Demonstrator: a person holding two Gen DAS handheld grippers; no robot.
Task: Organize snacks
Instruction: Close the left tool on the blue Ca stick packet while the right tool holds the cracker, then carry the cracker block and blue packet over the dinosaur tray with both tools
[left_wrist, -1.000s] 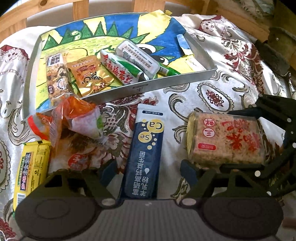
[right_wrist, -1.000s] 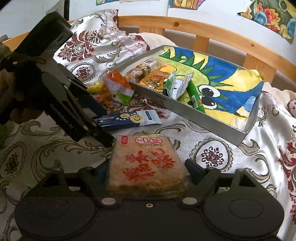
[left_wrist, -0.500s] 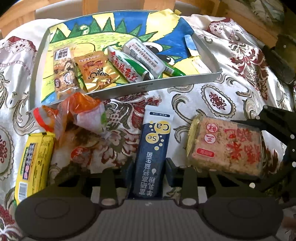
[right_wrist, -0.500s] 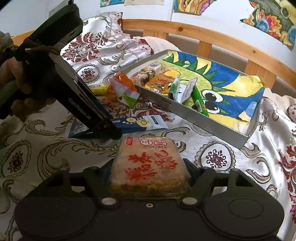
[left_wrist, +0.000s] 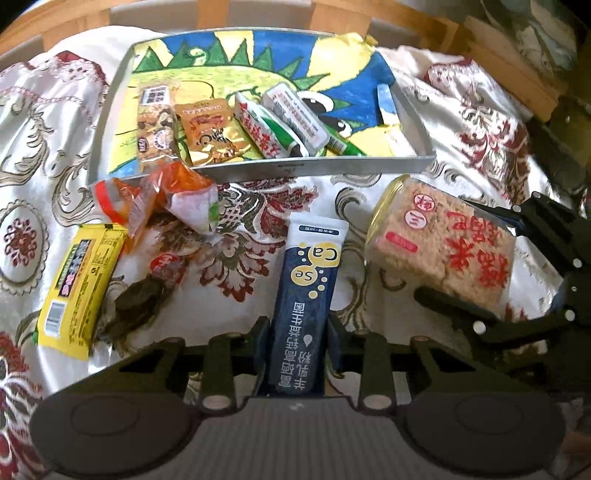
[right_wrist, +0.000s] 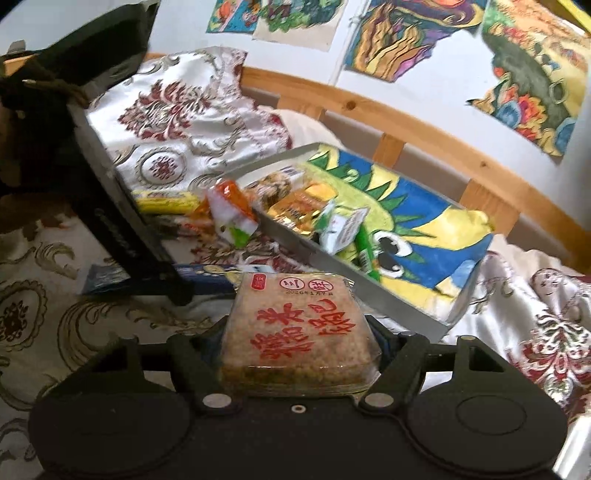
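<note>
Tongs on the left, wide a second ago, are now clamped on the navy sachet, while the rice cracker block is gripped by the right tongs, both short of the tray.

Right gripper clamps rice cracker block; grey tray lies just beyond it, blue sachet left of it.
</note>
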